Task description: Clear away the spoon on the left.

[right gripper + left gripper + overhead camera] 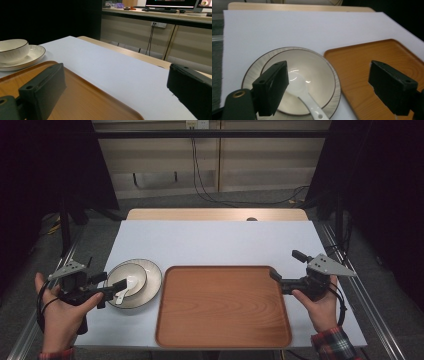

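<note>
Both grippers are showing black bodies with blocky black jaws, each topped by a grey three-cornered plate dotted with small holes. The left gripper (111, 289) is showing a brass-ringed hole at lower left. The person is wearing red plaid cuffs at the bottom corners.

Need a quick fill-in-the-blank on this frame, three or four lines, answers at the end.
1. The bowl sits on a ____.
2. Inside the bowl lies a white ____.
3. The wooden tray holds ____ items.
4. The left gripper hovers over the bowl with its jaws ____.

Missing words: plate; spoon; no; open
</note>
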Tool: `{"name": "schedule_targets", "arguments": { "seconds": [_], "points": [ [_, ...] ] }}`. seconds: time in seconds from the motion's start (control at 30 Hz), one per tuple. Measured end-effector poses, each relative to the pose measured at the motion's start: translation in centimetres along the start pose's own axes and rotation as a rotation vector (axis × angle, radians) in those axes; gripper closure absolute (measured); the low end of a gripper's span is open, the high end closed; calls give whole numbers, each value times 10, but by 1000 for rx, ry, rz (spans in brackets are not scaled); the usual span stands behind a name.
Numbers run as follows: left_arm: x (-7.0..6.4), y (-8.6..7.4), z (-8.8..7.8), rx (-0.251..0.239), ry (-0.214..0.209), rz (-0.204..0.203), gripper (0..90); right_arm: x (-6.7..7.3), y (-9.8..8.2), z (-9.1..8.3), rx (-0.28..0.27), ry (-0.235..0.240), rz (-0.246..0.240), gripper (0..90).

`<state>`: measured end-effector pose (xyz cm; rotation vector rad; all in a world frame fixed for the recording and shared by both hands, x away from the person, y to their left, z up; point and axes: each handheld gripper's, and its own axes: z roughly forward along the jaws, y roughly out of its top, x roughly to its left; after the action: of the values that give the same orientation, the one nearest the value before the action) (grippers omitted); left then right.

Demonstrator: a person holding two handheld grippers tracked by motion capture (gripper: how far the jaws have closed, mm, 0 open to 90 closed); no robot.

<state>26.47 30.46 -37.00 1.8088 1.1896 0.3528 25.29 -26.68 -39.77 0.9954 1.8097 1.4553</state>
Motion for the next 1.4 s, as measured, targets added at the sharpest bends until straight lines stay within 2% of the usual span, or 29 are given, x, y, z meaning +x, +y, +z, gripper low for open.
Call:
{"name": "schedule_targets", "arguments": {
  "seconds": [0.23,0.37,0.5,0.67,0.87,1.0,1.03,1.27,1.4],
  "points": [
    [3,-1,0,33,34,-25,205,1,0,1,-1,-5,-2,15],
    [2,-2,2,57,36,-35,217,0,0,1,2,2,-3,16],
    [1,-2,4,82,52,-18,239,1,0,1,-1,-2,-3,16],
    [1,-3,6,91,69,-26,253,1,0,1,1,-3,-4,16],
    [1,-4,7,113,69,-23,255,1,0,2,3,9,-3,16],
    [2,-5,8,137,67,-34,273,1,-1,2,6,8,-3,16],
    [2,-6,9,141,80,-43,281,1,-1,2,8,13,-7,16],
    [3,-6,9,155,93,-38,307,0,0,1,5,-6,-3,16],
    [2,-7,10,174,93,-39,325,0,-1,1,6,1,-4,16]
  ]
}}
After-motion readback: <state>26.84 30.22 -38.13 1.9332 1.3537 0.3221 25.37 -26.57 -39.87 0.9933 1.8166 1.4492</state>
